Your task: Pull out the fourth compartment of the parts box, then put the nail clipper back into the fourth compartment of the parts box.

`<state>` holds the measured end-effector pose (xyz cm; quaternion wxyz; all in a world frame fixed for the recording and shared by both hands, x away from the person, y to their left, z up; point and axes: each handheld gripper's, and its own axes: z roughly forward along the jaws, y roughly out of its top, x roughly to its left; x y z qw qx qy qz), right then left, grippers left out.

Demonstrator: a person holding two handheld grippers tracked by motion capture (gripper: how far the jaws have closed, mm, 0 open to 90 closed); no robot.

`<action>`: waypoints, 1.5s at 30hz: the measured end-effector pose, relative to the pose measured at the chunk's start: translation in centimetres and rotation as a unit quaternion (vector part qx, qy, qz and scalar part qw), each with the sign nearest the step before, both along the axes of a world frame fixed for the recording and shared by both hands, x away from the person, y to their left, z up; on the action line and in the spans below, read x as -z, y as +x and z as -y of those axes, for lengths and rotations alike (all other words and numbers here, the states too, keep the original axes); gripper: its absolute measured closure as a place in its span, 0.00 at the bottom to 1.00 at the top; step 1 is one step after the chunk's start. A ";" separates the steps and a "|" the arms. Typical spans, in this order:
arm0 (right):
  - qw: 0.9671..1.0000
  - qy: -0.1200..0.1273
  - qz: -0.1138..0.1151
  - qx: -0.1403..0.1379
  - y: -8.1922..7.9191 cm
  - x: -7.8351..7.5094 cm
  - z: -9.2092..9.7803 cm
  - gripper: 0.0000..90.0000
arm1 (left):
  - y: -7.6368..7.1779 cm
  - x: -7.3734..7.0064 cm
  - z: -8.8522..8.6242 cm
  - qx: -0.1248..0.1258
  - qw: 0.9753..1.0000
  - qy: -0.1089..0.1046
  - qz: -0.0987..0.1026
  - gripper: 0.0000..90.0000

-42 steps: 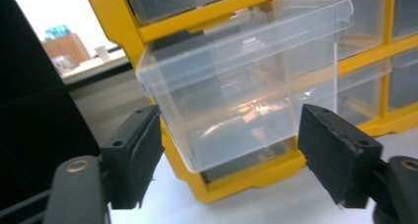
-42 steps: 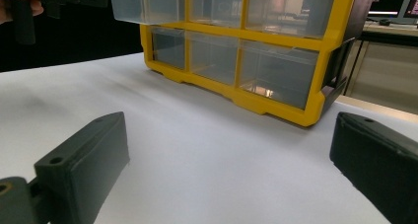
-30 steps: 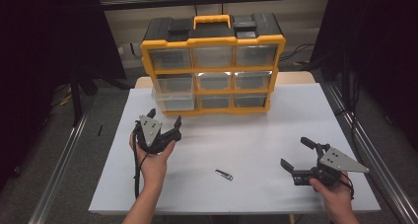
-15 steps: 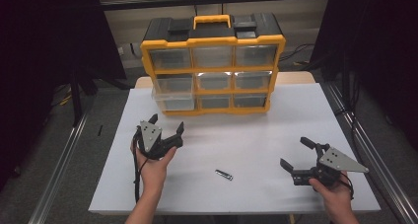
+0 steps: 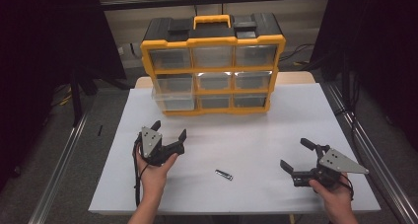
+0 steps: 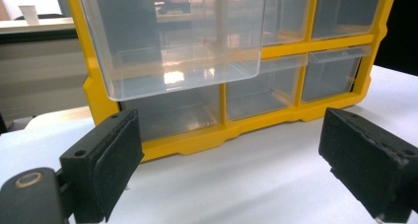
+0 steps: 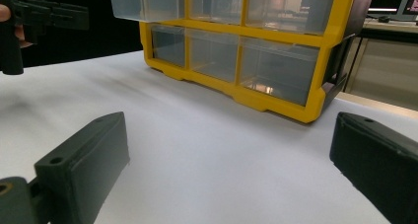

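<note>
The yellow-and-black drawer organizer (image 5: 213, 66) stood at the far edge of the white table (image 5: 246, 135), and everything else is placed from it. Its middle-row drawer (image 5: 170, 93) on your left stood pulled out, overhanging the cabinet front; in the left gripper view that clear drawer (image 6: 172, 41) jutted toward the camera above the bottom row and looked empty, though glare on the plastic made that hard to confirm.

Your left gripper (image 5: 170, 137) hovered in front of the organizer, below and just short of that open drawer, with its jaws spread wide and nothing between them. Your right gripper (image 5: 296, 157) sat well apart from the organizer, out toward its right-hand end and near your edge of the table, jaws likewise spread and empty.

The small dark metal part (image 5: 224, 174) lay flat on the table, in front of the organizer's middle column and well clear of it, between your two grippers and touched by neither.

I judged the step in hand to be the gap between opening the drawer and fetching the part: the drawer was ready, the part not yet picked up. The next move would call for you to bring one gripper down over the part, line the jaws across its narrow width, and close low against the table, since so thin and flat a piece would probably slip from a high or skewed pinch.
</note>
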<state>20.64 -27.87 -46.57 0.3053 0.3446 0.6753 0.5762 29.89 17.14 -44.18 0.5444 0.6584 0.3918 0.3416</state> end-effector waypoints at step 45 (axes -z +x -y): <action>1.000 -0.002 0.006 -0.009 0.0 -0.1 -0.1 0.01 | -1.2 1.5 4.0 0.241 0.963 -0.011 -0.122 0.02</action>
